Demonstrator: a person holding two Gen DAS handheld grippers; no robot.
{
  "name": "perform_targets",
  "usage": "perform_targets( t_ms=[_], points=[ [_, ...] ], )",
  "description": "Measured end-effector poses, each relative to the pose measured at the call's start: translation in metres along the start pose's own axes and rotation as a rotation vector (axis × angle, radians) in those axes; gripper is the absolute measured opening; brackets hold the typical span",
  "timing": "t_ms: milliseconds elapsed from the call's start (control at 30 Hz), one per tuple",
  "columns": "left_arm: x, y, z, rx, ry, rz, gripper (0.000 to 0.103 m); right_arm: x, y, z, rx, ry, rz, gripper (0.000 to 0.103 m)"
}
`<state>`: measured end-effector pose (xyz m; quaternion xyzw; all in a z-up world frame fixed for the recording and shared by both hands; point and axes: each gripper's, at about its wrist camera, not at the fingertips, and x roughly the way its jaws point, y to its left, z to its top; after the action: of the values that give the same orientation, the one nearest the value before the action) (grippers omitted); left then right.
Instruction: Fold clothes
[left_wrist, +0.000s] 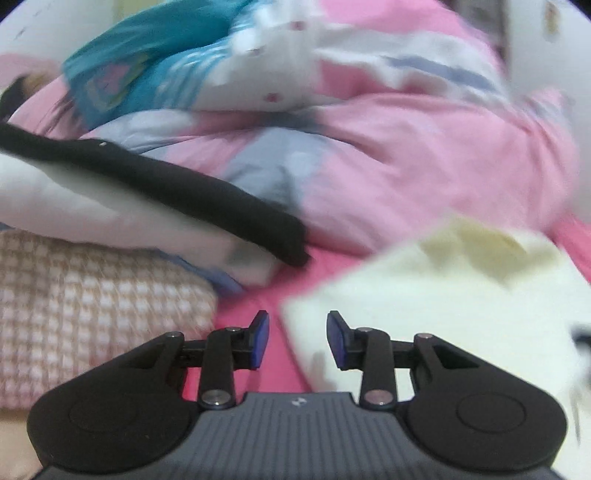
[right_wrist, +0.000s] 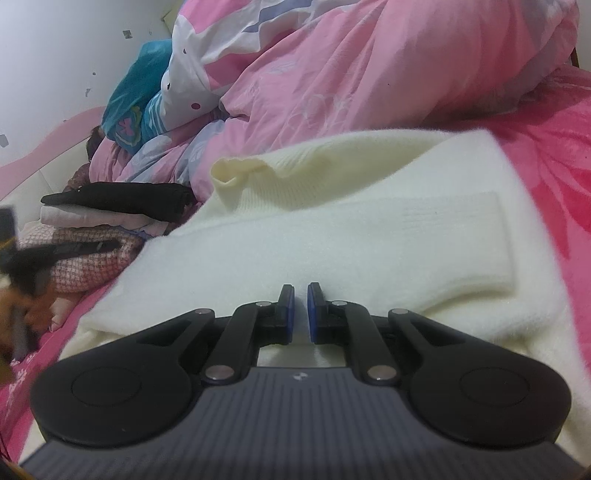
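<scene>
we see the cream knit sweater (right_wrist: 332, 229) lying crosswise ahead, our right gripper (right_wrist: 301, 314) nearly closed over it, left gripper (left_wrist: 297, 339) part-open, empty, beside its edge.

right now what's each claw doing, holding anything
Left claw: open, nothing between the pads, cream sweater just ahead.
Right claw: nearly shut on a fold of the cream sweater.

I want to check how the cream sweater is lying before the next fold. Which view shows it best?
The right wrist view: the cream sweater fills the middle, sharp, with its ribbed collar and a folded-over sleeve visible. The left wrist view shows only a blurred part of the sweater at lower right.
</scene>
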<state>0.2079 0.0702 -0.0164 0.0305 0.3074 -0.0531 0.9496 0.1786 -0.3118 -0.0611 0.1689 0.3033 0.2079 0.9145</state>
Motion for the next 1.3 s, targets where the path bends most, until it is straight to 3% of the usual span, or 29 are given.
perform_targets(
  t_ms=[200, 300, 500, 733, 867, 1033, 1133, 1200, 1300],
  points=[
    [-0.026, -0.052, -0.055, 0.267, -0.031, 0.003, 0.035, 0.0, 0.0, 0.0, -0.002, -0.003, 0.0, 0.005],
    [-0.028, -0.069, -0.078, 0.377, -0.102, 0.079, 0.034, 0.001, -0.002, 0.0, -0.003, -0.003, 0.001, 0.005],
    [-0.031, -0.075, -0.076, 0.423, -0.111, 0.097, 0.034, 0.002, 0.005, 0.001, -0.039, 0.009, -0.038, 0.005],
    [-0.037, -0.082, -0.083, 0.515, -0.109, 0.093, 0.036, 0.006, 0.035, 0.006, -0.157, 0.041, -0.172, 0.005],
    [-0.03, -0.079, -0.077, 0.462, -0.087, 0.071, 0.036, 0.005, 0.081, 0.015, -0.258, 0.013, -0.186, 0.011],
    [-0.025, -0.069, -0.069, 0.369, -0.058, 0.032, 0.039, 0.041, 0.159, 0.01, -0.434, 0.061, -0.028, 0.01],
    [-0.025, -0.065, -0.068, 0.34, -0.051, 0.016, 0.041, 0.067, 0.174, -0.005, -0.463, 0.111, 0.011, 0.009],
    [-0.025, -0.063, -0.067, 0.329, -0.049, 0.008, 0.042, 0.068, 0.166, -0.016, -0.484, 0.113, -0.024, 0.008],
    [-0.024, -0.059, -0.066, 0.304, -0.042, -0.002, 0.046, 0.044, 0.133, -0.013, -0.395, 0.073, -0.055, 0.006]
  ],
)
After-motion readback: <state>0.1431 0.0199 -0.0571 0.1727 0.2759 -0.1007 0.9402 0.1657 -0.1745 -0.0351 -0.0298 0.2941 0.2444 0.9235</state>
